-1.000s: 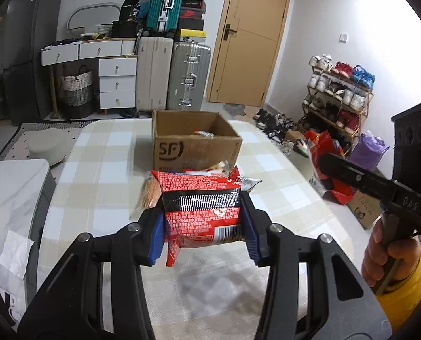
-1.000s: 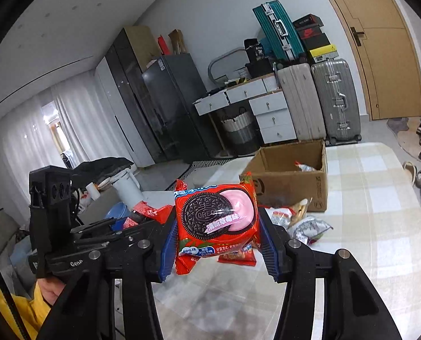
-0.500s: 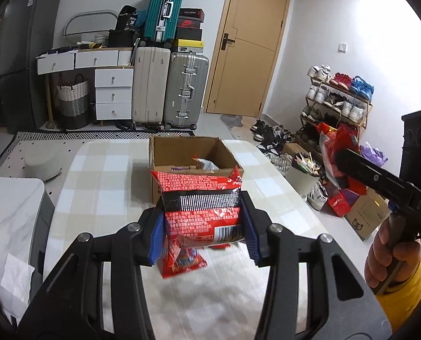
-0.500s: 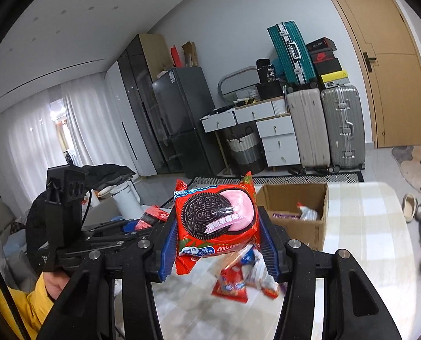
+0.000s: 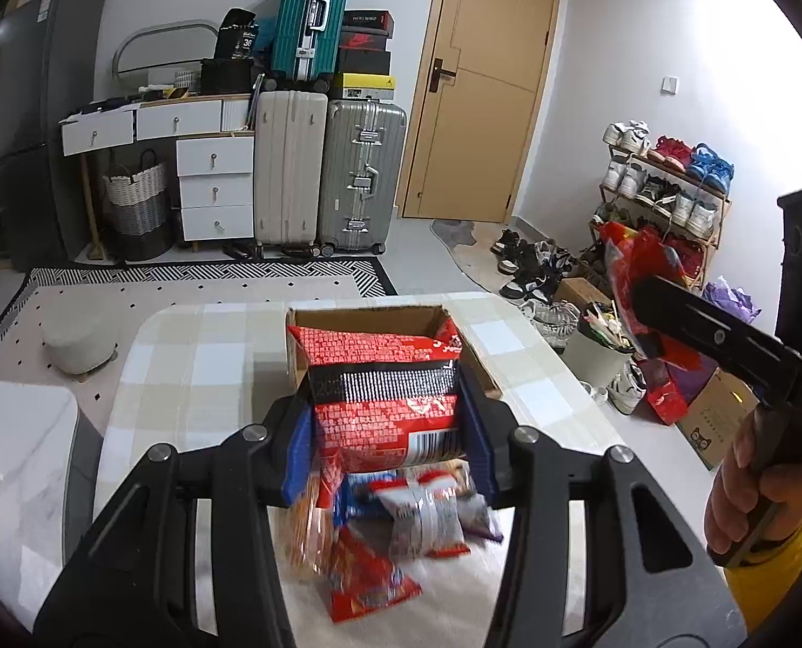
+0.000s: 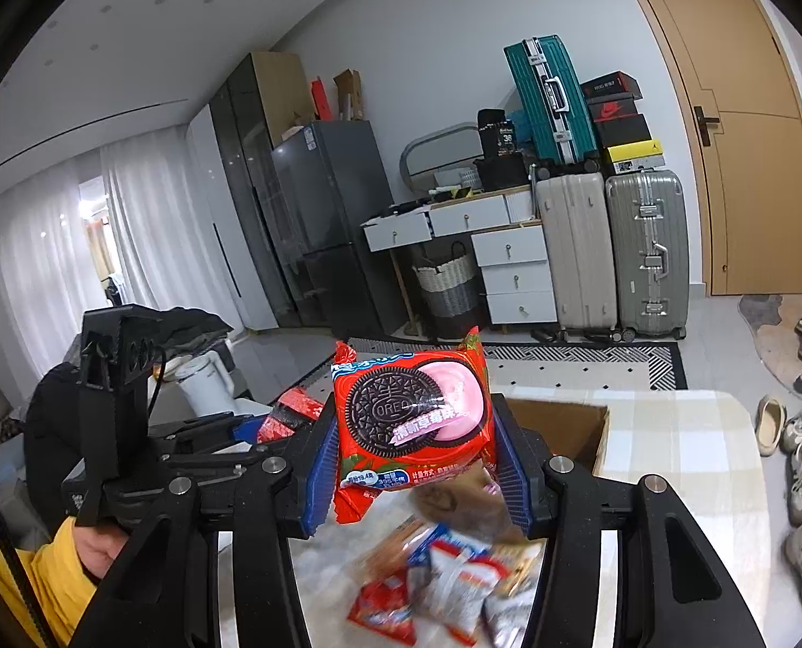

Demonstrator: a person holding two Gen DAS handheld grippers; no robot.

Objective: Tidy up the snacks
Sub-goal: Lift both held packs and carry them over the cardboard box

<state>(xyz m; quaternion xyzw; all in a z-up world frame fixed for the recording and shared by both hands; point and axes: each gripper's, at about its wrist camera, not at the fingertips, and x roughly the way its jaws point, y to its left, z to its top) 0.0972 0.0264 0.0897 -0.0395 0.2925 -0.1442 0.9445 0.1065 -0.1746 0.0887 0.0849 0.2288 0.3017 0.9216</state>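
My left gripper is shut on a red and black snack packet, held in the air above the table. My right gripper is shut on a red Oreo packet with a pink cream picture. Beyond both packets an open cardboard box stands on the checked tablecloth. Below the grippers lies a loose pile of snack packets, blurred. The right gripper with its red packet shows at the right of the left wrist view, held by a hand.
The table's right edge drops to a floor with a bin, shoes and a shoe rack. Suitcases, white drawers and a door stand at the far wall. A white counter lies left of the table.
Both grippers have risen and pulled back from the box with their packets. The box now looks farther off, and the pile of packets shows beneath the grippers.
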